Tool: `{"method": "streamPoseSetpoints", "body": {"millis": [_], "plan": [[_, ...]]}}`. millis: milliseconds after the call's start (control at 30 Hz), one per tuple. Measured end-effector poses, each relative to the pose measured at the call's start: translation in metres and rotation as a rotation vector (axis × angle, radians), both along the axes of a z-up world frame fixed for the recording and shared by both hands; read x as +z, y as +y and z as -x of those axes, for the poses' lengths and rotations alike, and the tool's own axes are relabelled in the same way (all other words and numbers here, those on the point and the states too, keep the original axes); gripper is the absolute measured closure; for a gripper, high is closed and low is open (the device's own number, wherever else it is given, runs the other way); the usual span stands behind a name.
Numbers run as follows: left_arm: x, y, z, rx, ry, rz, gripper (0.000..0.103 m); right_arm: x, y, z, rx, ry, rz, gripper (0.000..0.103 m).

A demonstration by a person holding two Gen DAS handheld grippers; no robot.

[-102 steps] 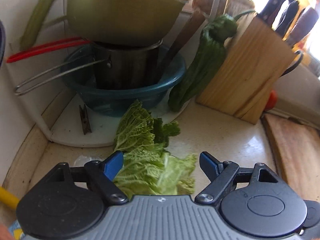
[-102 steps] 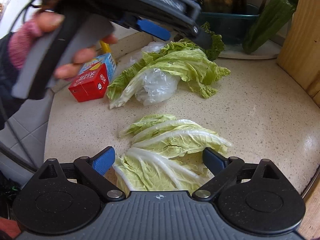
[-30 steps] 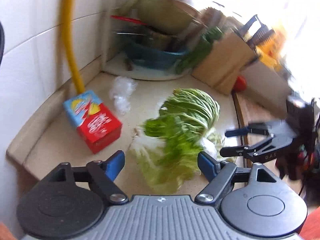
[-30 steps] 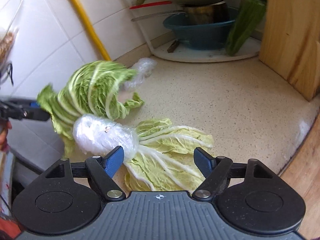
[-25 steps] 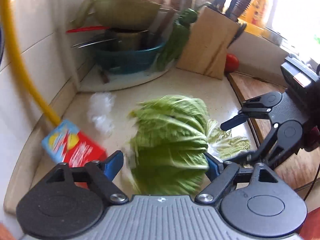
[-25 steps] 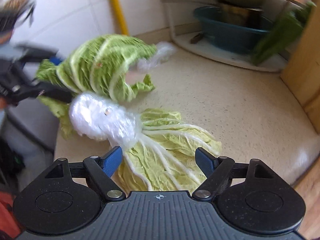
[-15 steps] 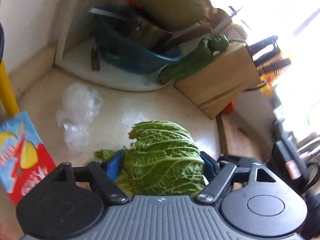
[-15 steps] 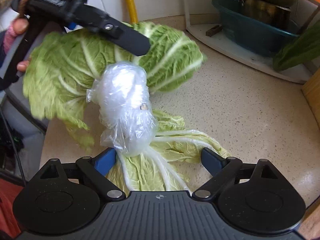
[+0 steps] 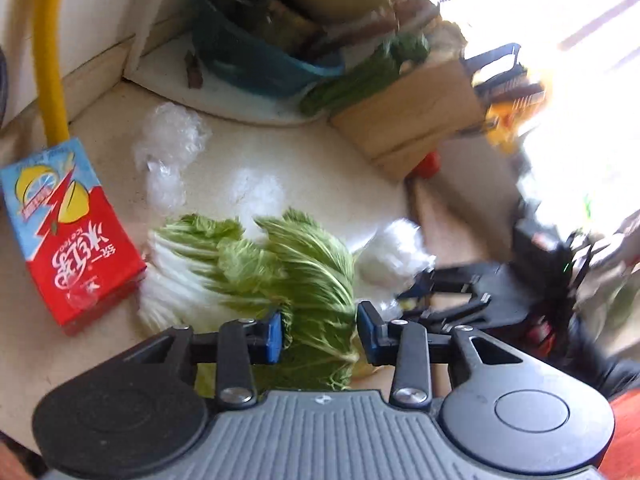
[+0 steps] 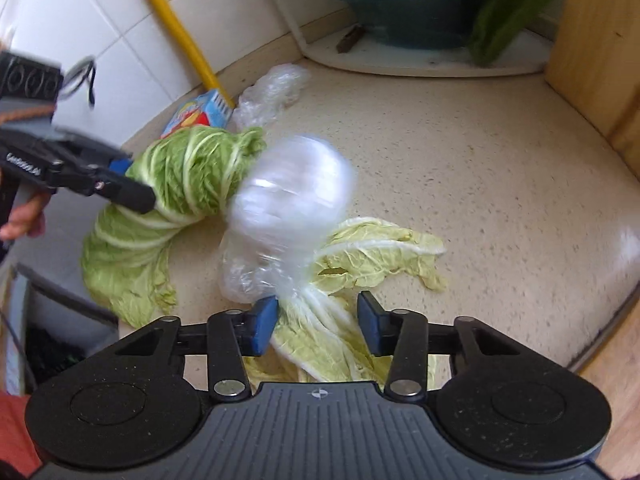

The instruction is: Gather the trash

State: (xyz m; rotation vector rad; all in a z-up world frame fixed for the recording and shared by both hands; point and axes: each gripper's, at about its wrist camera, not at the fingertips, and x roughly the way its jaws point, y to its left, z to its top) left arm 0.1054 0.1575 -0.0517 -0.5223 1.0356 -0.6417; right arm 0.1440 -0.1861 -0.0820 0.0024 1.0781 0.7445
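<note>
- Countertop (image 10: 500, 184): speckled beige stone look, smooth, a soft sheen near its right edge.
- Cabbage leaves (image 10: 188, 172): crinkled, veined, matt green with pale glossy ribs.
- Plastic wrap (image 10: 288, 208): thin clear film, crumpled and shiny; a second wad (image 10: 276, 88) sits by the wall edge.
- Juice carton (image 9: 68, 232): coated paperboard, glossy red and blue print.
- Knife block (image 9: 412, 120): pale bare wood, matt grain.
- Basin (image 10: 412, 4): smooth teal plastic.
- Wall tiles (image 10: 80, 20): white, glazed.
- Gripper pads (image 10: 264, 322): blue, matt, rubbery look.
</note>
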Motion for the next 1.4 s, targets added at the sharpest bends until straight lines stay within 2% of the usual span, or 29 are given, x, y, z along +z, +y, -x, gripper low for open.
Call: {"method": "streamPoseSetpoints", "body": {"millis": [100, 133, 200, 267, 300, 367, 400, 433, 467, 533, 600, 667, 733, 767, 867, 933, 967, 1067, 1167, 1200, 1233, 1267, 1300, 1367, 1400], "plan": [[-0.011, -0.002, 0.008, 0.039, 0.029, 0.042, 0.086, 0.007, -0.009, 0.006, -0.041, 0.01, -0.044, 0.06], [-0.014, -0.008, 0.01, 0.029, 0.037, 0.04, 0.086, 0.009, -0.011, 0.008, -0.06, 0.021, -0.071, 0.063], [-0.018, -0.02, 0.014, 0.038, 0.031, -0.044, 0.086, 0.008, -0.02, 0.011, -0.106, 0.051, -0.119, 0.066], [-0.021, -0.027, 0.02, 0.018, 0.033, -0.086, 0.081, 0.005, -0.025, 0.009, -0.119, 0.069, -0.142, 0.06], [-0.023, -0.031, 0.023, 0.016, 0.038, -0.093, 0.077, 0.005, -0.02, 0.01, -0.084, 0.06, -0.118, 0.055], [-0.015, -0.036, 0.034, 0.012, 0.005, -0.123, 0.07, 0.012, -0.002, 0.02, -0.016, -0.045, -0.026, 0.041], [-0.01, -0.038, 0.039, 0.004, -0.024, -0.143, 0.064, 0.013, 0.01, 0.023, 0.033, -0.087, 0.025, 0.029], [-0.004, -0.041, 0.045, -0.002, -0.06, -0.177, 0.055, 0.013, 0.021, 0.028, 0.084, -0.126, 0.065, 0.021], [0.002, -0.044, 0.051, -0.01, -0.096, -0.205, 0.048, 0.014, 0.031, 0.033, 0.135, -0.172, 0.101, 0.02], [0.008, -0.05, 0.056, -0.002, -0.157, -0.25, 0.022, 0.012, 0.051, 0.043, 0.252, -0.242, 0.184, 0.015], [0.004, -0.045, 0.056, 0.081, -0.183, -0.293, 0.017, 0.007, 0.064, 0.052, 0.348, -0.325, 0.254, 0.01], [-0.011, -0.033, 0.047, 0.19, -0.132, -0.252, 0.017, -0.001, 0.072, 0.048, 0.391, -0.368, 0.287, 0.009], [-0.029, -0.024, 0.041, 0.282, -0.038, -0.171, 0.017, -0.005, 0.071, 0.038, 0.385, -0.367, 0.27, 0.008], [-0.036, -0.024, 0.04, 0.328, -0.012, -0.158, 0.017, -0.006, 0.071, 0.034, 0.382, -0.364, 0.258, 0.007], [-0.047, -0.029, 0.04, 0.478, -0.032, -0.206, 0.017, -0.011, 0.07, 0.028, 0.414, -0.349, 0.249, 0.002], [-0.05, -0.032, 0.04, 0.545, -0.026, -0.159, 0.004, -0.017, 0.07, 0.026, 0.432, -0.34, 0.248, 0.0], [-0.05, -0.038, 0.038, 0.55, -0.031, -0.183, 0.003, -0.018, 0.07, 0.028, 0.434, -0.344, 0.243, 0.0], [-0.048, -0.063, 0.034, 0.503, -0.06, -0.325, 0.003, -0.017, 0.067, 0.03, 0.415, -0.319, 0.247, 0.001], [-0.049, -0.081, 0.03, 0.475, -0.088, -0.336, 0.005, -0.014, 0.058, 0.033, 0.363, -0.291, 0.243, 0.009], [-0.049, -0.087, 0.029, 0.451, -0.099, -0.339, 0.014, -0.012, 0.055, 0.035, 0.33, -0.294, 0.246, 0.019], [-0.047, -0.094, 0.029, 0.4, -0.116, -0.332, 0.031, -0.009, 0.051, 0.034, 0.292, -0.281, 0.238, 0.027], [-0.046, -0.099, 0.03, 0.347, -0.117, -0.304, 0.037, -0.005, 0.045, 0.032, 0.251, -0.244, 0.212, 0.03], [-0.045, -0.1, 0.031, 0.31, -0.113, -0.276, 0.042, -0.002, 0.036, 0.028, 0.204, -0.184, 0.169, 0.038], [-0.045, -0.098, 0.035, 0.277, -0.104, -0.269, 0.049, 0.0, 0.017, 0.028, 0.13, -0.092, 0.087, 0.041], [-0.046, -0.094, 0.036, 0.283, -0.088, -0.258, 0.058, 0.0, 0.009, 0.031, 0.104, -0.074, 0.066, 0.046]]}}
